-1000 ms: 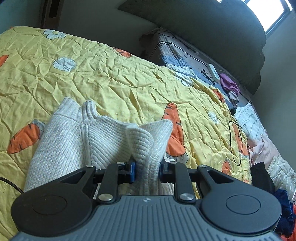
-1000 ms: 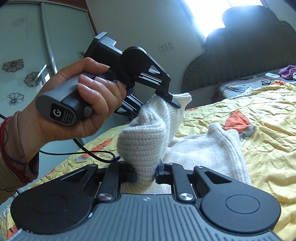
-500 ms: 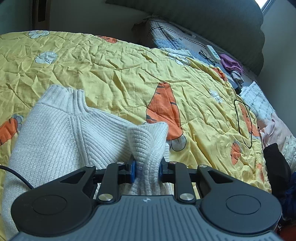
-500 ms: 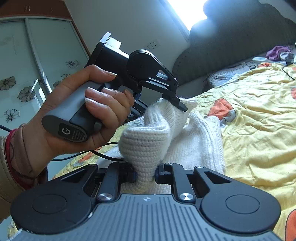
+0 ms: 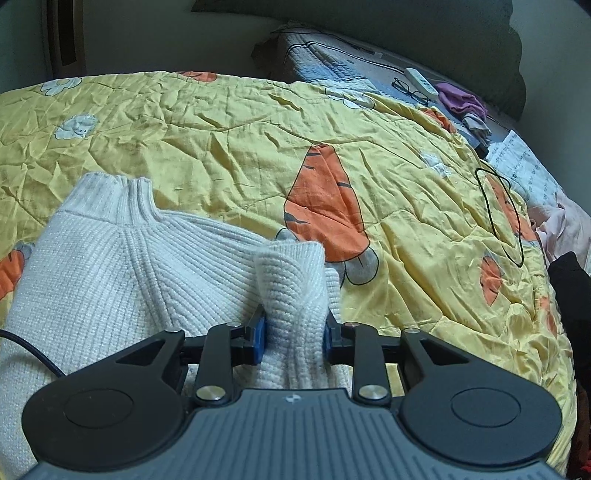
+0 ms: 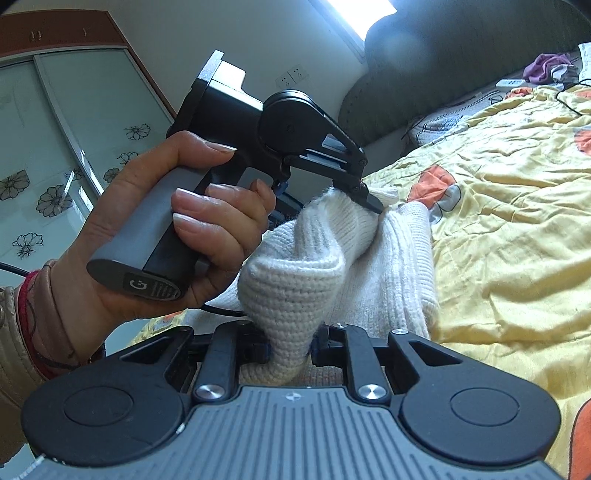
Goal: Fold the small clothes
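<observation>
Sweater point(image 5: 122, 280) bunched between both opening tools, pad contact seemingly kept, fingertips hidden.

Sweater point(image 5: 110, 280) on the quilt point(image 5: 406, 229) at lower left of the left wrist view, collar toward upper left, glasses point(image 5: 408, 88) and remote point(image 5: 419, 81) on the pillow point(image 5: 332, 64) at upper right, headboard point(image 5: 369, 26) behind.

Cream sweater point(image 5: 110, 280); yellow quilt point(image 5: 229, 140), seemingly with orange carrots.
</observation>
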A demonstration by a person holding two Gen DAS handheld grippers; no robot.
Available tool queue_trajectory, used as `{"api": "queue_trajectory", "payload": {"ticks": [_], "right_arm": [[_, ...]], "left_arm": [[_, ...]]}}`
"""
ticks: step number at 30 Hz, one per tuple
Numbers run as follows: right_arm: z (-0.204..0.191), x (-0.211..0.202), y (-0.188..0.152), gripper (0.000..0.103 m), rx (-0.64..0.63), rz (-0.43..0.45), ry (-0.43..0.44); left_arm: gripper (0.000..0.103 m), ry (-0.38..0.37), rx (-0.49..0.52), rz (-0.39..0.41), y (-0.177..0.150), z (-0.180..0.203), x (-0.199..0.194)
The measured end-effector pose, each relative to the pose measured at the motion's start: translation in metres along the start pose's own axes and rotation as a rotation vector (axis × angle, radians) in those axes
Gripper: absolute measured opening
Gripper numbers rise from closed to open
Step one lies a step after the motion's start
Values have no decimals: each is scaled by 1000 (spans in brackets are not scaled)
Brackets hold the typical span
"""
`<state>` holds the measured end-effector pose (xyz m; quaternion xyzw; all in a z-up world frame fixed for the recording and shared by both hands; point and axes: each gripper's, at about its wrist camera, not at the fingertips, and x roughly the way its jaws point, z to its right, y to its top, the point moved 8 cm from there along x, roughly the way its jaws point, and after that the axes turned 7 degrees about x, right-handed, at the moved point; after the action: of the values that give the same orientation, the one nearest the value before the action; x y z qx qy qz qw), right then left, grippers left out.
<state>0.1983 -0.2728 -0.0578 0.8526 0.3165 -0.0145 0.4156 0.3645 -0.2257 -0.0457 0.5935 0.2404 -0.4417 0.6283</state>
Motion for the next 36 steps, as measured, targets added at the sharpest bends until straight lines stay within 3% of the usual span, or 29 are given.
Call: {"api": "queue_trajectory", "payload": {"ticks": [4,10,13,15,19,22,24,28,31,34,36], "right_arm": [[6,0,-1,43,8,-6,-25],[11,1,-3,52,22,-13,-26],[17,1,-4,56,66,-19,-9],[20,2,-4,59,91,-21,1],[21,3,-3,59,92,-13,3],[24,3,-2,60,118,-7,16],[26,2,-1,67,143,-4,31],[24,-1,2,76,155,11,49],[24,-2,2,76,165,18,43],[22,0,2,73,159,12,18],[17,3,1,56,119,-4,-20]], "left_arm": [[48,-21,43,30,0,7,-1],[56,-5,95,65,1,9,-9],[59,-18,68,106,8,-3,-24],[75,-15,38,144,13,-15,-38],[76,-15,-2,198,10,-43,-67],[76,36,19,223,-9,-65,-86],[76,100,49,244,-25,-78,-99],[76,220,171,306,-64,-101,-129],[79,266,279,356,-94,-114,-151],[84,247,342,375,-122,-123,-162],[84,210,377,351,-140,-125,-161]]}}
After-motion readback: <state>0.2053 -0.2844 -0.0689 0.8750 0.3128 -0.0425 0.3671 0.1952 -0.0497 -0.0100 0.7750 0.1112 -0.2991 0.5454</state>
